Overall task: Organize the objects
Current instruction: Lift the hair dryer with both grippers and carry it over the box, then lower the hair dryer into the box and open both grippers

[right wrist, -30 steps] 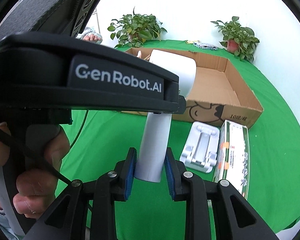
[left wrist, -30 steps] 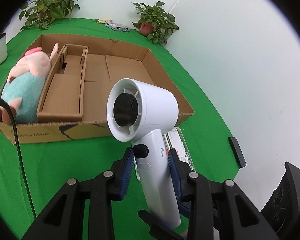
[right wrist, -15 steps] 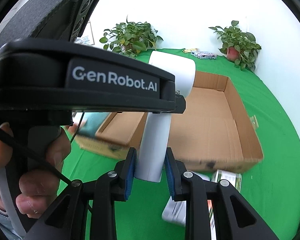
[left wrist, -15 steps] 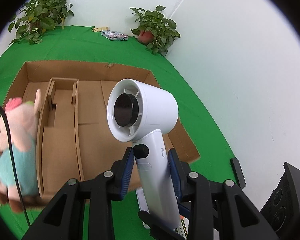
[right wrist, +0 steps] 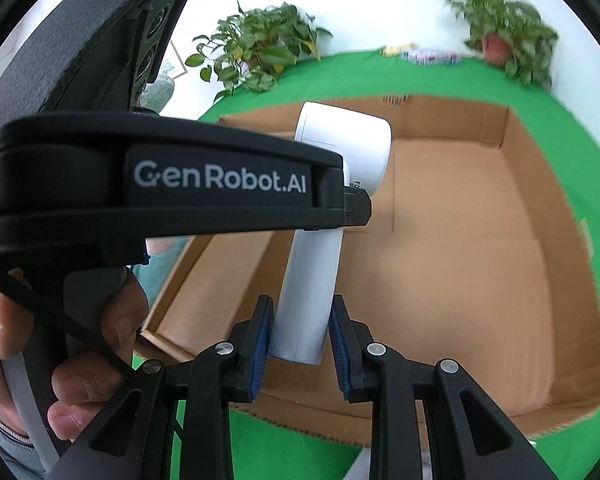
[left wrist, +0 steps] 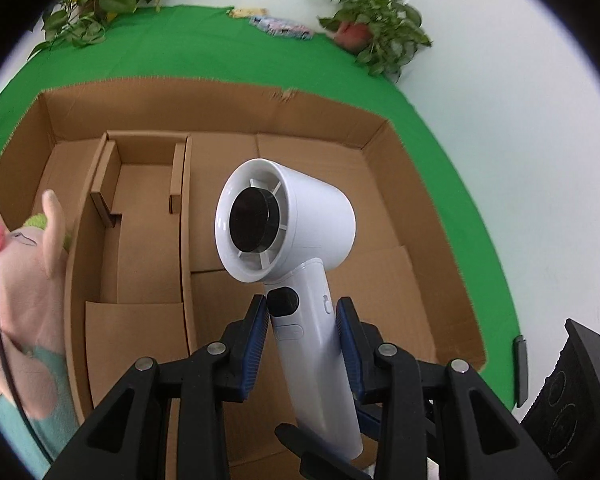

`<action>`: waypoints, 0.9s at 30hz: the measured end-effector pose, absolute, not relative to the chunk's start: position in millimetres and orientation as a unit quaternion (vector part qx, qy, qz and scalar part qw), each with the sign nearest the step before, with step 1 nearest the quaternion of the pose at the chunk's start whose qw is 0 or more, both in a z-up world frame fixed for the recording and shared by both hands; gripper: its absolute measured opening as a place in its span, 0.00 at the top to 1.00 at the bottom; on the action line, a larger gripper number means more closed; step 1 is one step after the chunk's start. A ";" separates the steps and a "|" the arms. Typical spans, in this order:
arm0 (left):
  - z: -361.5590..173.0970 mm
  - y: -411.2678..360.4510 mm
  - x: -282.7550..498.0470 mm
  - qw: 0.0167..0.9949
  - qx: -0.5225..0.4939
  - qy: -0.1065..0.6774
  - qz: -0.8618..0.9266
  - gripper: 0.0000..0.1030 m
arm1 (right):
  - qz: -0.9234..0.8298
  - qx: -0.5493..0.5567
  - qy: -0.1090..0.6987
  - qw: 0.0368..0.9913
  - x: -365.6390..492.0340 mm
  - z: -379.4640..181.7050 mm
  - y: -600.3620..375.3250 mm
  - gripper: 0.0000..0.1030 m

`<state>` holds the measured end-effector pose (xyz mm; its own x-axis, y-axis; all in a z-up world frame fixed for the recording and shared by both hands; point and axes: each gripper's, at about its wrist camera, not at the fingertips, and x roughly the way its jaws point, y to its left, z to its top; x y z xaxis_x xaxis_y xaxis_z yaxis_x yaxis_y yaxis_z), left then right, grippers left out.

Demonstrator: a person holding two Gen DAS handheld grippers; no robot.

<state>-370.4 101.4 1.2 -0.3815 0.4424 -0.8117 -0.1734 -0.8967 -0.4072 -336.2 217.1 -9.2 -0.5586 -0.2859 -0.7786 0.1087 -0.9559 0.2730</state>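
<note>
A white hair dryer point(left wrist: 288, 232) hangs above the open cardboard box point(left wrist: 340, 116), head up, its round black inlet facing my left camera. My left gripper point(left wrist: 302, 328) is shut on the upper handle just under the black button. My right gripper point(right wrist: 300, 332) is shut on the lower end of the same handle point(right wrist: 306, 300); the dryer's head point(right wrist: 344, 148) shows past the left gripper's black body point(right wrist: 160, 184). A plush pig toy point(left wrist: 24, 292) in a teal shirt lies in the box's left compartment. The box floor under the dryer is bare.
A cardboard divider insert point(left wrist: 140, 216) splits the box's left part. Green cloth point(left wrist: 452, 168) covers the table. Potted plants point(left wrist: 376, 36) stand at the far edge by the white wall. A person's hand point(right wrist: 72, 340) holds the left gripper. A dark slim device point(left wrist: 521, 368) lies right of the box.
Both grippers have carried the hair dryer forward, from in front of the box's near wall to above its inside. The box and plush toy now fill the lower view.
</note>
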 end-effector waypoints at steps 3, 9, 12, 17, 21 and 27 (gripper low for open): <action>-10.5 103.6 -375.1 0.178 -0.541 -0.114 0.814 0.66 | -0.868 0.469 -0.114 0.117 -344.0 -24.7 221.7 0.75; -2.0 93.5 -365.8 0.168 -0.533 -0.091 0.824 0.68 | -0.860 0.482 -0.117 0.122 -345.0 -39.1 212.5 0.75; 15.0 80.8 -354.9 0.163 -0.509 -0.076 0.842 0.68 | -0.855 0.488 -0.133 0.116 -345.8 -43.5 212.2 0.72; 28.5 52.3 -324.4 0.144 -0.478 -0.068 0.864 0.67 | -0.847 0.507 -0.117 0.108 -349.8 -46.2 201.3 0.70; 6.9 37.9 -304.2 0.123 -0.497 -0.045 0.858 0.67 | -0.852 0.496 -0.127 0.112 -354.8 -34.8 205.1 0.68; -8.4 36.4 -280.8 0.119 -0.499 -0.004 0.859 0.67 | -0.835 0.526 -0.125 0.102 -383.3 -52.3 227.6 0.70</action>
